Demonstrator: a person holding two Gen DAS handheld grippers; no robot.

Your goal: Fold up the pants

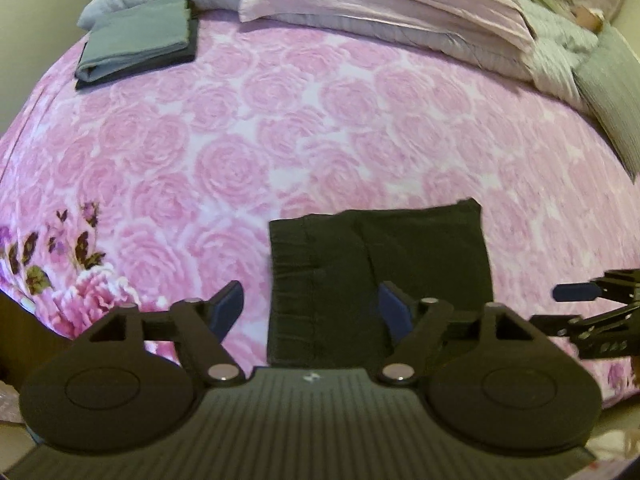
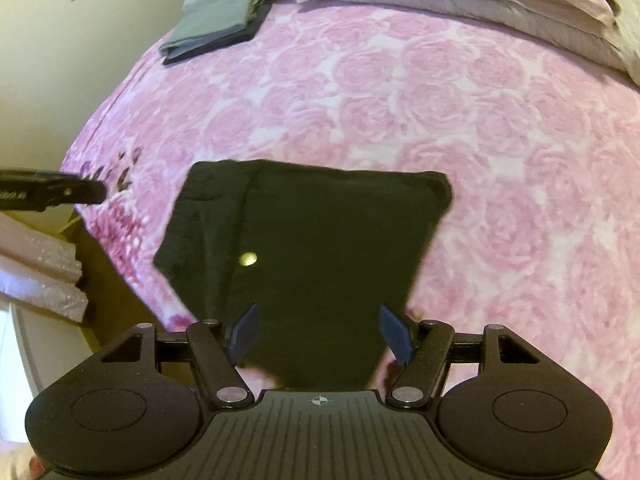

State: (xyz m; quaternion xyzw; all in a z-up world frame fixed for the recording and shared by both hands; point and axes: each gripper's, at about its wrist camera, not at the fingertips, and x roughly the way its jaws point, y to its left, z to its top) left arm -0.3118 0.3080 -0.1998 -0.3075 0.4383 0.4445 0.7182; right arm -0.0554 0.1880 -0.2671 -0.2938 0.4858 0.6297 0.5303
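Pants: dark matt cloth with one shiny metal button. Bedspread: soft rose-printed pink cloth. Left claw: matt black ribbed plastic, polished metal pivots.

Both wrist views look steeply down from close above the near edge of the bed, facing its pillow end. Both share the folded black pants and the grey folded stack at the far left corner.
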